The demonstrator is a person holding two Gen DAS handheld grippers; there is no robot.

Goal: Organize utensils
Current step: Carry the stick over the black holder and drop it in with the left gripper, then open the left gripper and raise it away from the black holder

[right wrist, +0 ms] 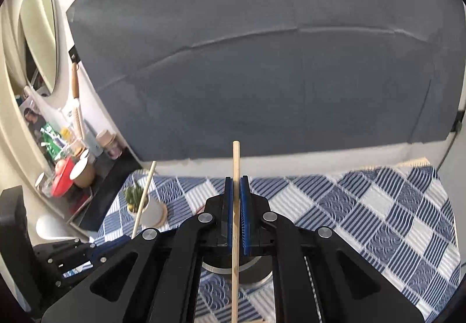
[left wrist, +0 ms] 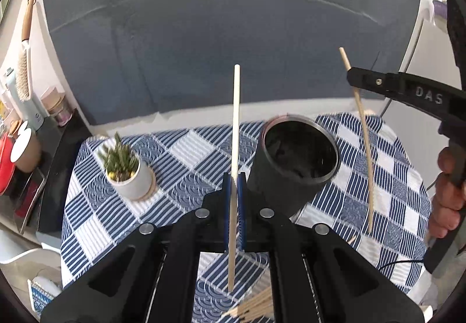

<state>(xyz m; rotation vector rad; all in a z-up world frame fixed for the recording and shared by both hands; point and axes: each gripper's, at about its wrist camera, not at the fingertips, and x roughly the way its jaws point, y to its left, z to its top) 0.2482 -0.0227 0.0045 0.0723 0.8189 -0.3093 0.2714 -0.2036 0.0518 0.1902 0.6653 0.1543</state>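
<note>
Two chopsticks are being carried upright, one clamped in each gripper: the left gripper (left wrist: 233, 177) is pinching a pale chopstick (left wrist: 235, 130) just left of the dark cup (left wrist: 294, 159), while the right gripper (right wrist: 236, 186) is clenching a wooden chopstick (right wrist: 236, 206) over it, presumably so both drop in end-first.

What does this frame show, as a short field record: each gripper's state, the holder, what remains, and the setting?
left gripper: shut on a pale chopstick, held upright
right gripper: shut on a wooden chopstick
holder: dark cylindrical cup, looks empty, both chopsticks still outside it
remaining: bundle of chopsticks lying on the cloth
surface: blue checked tablecloth
other: potted plant
</note>
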